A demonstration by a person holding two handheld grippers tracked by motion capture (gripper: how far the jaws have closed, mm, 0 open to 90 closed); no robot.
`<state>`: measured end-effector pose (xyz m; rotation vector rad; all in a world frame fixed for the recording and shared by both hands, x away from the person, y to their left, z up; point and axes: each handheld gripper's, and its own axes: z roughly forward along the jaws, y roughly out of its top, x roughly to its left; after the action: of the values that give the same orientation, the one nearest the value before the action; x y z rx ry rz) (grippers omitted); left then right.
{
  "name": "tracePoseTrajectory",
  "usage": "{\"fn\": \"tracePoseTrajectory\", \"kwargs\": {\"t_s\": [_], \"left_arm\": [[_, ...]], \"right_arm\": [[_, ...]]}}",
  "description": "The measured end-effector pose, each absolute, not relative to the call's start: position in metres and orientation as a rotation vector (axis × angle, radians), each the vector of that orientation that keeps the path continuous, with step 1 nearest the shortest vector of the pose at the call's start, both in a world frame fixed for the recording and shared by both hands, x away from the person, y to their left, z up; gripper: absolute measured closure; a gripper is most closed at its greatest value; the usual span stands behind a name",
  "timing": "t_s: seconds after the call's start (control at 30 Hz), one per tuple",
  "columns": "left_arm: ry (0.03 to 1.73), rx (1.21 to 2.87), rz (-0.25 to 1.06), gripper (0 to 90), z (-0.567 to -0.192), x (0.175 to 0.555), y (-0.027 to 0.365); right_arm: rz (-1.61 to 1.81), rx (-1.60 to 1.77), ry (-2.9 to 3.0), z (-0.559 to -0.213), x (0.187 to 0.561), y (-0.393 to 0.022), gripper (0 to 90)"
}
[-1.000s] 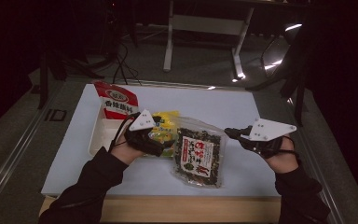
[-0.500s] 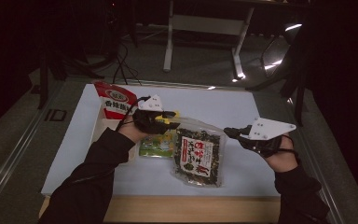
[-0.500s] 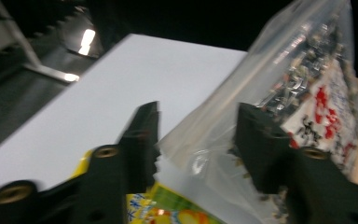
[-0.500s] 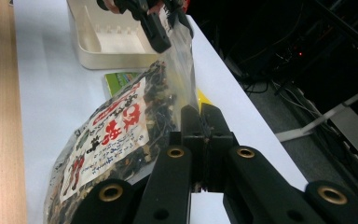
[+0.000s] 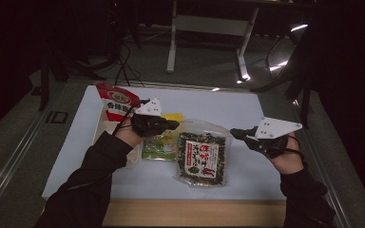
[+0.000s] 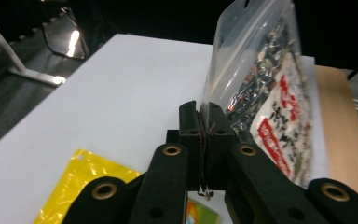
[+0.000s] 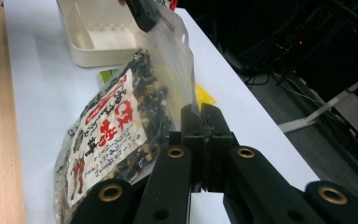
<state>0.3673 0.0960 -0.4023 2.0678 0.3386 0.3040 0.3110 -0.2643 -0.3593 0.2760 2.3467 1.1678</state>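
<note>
We are pinching the clear seaweed bag (image 5: 203, 154) on the table (image 5: 218, 107): left hand-held gripper (image 5: 171, 125), jaws just closing, clamping its top corner, right hand-held gripper (image 5: 235, 133) clamping its opposite edge, beside the white tray (image 7: 98, 44).

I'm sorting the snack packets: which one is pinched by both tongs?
The clear bag of dark seaweed mix with the red-lettered label. Left tongs and right tongs each clamp an edge; the yellow packet lies untouched.
</note>
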Motion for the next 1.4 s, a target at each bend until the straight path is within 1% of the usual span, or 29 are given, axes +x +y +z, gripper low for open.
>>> {"fn": "tracePoseTrajectory", "kwargs": {"t_s": [0.1,0.2,0.33,0.4,0.43,0.5,0.57,0.63,0.67,0.73,0.77,0.87,1.07,1.17,1.2,1.27,1.4], "left_arm": [[0.319,2.076,0.337,90.0,-0.398,0.359,0.095],[0.314,2.074,0.325,90.0,-0.396,0.355,0.096],[0.312,2.038,0.279,89.5,-0.395,0.349,0.099],[0.321,2.009,0.241,87.0,-0.397,0.348,0.101],[0.322,1.998,0.224,84.0,-0.398,0.348,0.102],[0.327,1.988,0.181,73.7,-0.403,0.348,0.101],[0.328,1.984,0.17,65.1,-0.406,0.347,0.099],[0.327,1.98,0.16,63.7,-0.409,0.347,0.098],[0.335,1.988,0.151,58.7,-0.411,0.347,0.097],[0.345,2.019,0.14,57.6,-0.419,0.349,0.094],[0.365,2.026,0.121,52.9,-0.423,0.35,0.092],[0.399,1.997,0.082,47.3,-0.433,0.353,0.09],[0.435,2.001,0.008,46.2,-0.45,0.358,0.085],[0.405,2.019,-0.021,46.2,-0.456,0.355,0.078],[0.399,2.012,-0.024,47.9,-0.457,0.354,0.078],[0.388,1.998,-0.031,56.2,-0.456,0.352,0.079],[0.357,1.992,-0.027,62.6,-0.455,0.347,0.078]], "right_arm": [[1.175,0.299,2.354,-0.359,0.312,-0.266,89.7],[1.164,0.32,2.351,-0.359,0.314,-0.266,88.8],[1.196,0.346,2.364,-0.36,0.316,-0.27,89.3],[1.212,0.339,2.368,-0.36,0.315,-0.273,89.6],[1.22,0.327,2.371,-0.36,0.315,-0.274,89.7],[1.233,0.309,2.375,-0.36,0.313,-0.275,89.8],[1.227,0.294,2.378,-0.359,0.311,-0.274,89.8],[1.226,0.291,2.38,-0.359,0.311,-0.274,89.8],[1.224,0.287,2.381,-0.359,0.31,-0.274,89.8],[1.23,0.277,2.378,-0.358,0.31,-0.275,89.8],[1.227,0.272,2.381,-0.358,0.309,-0.274,89.8],[1.215,0.269,2.381,-0.359,0.309,-0.273,89.8],[1.225,0.257,2.378,-0.357,0.308,-0.273,89.8],[1.221,0.253,2.379,-0.356,0.307,-0.272,89.8],[1.219,0.253,2.38,-0.356,0.307,-0.272,89.8],[1.221,0.253,2.38,-0.356,0.307,-0.273,89.8],[1.227,0.272,2.384,-0.357,0.309,-0.275,89.7]]}}
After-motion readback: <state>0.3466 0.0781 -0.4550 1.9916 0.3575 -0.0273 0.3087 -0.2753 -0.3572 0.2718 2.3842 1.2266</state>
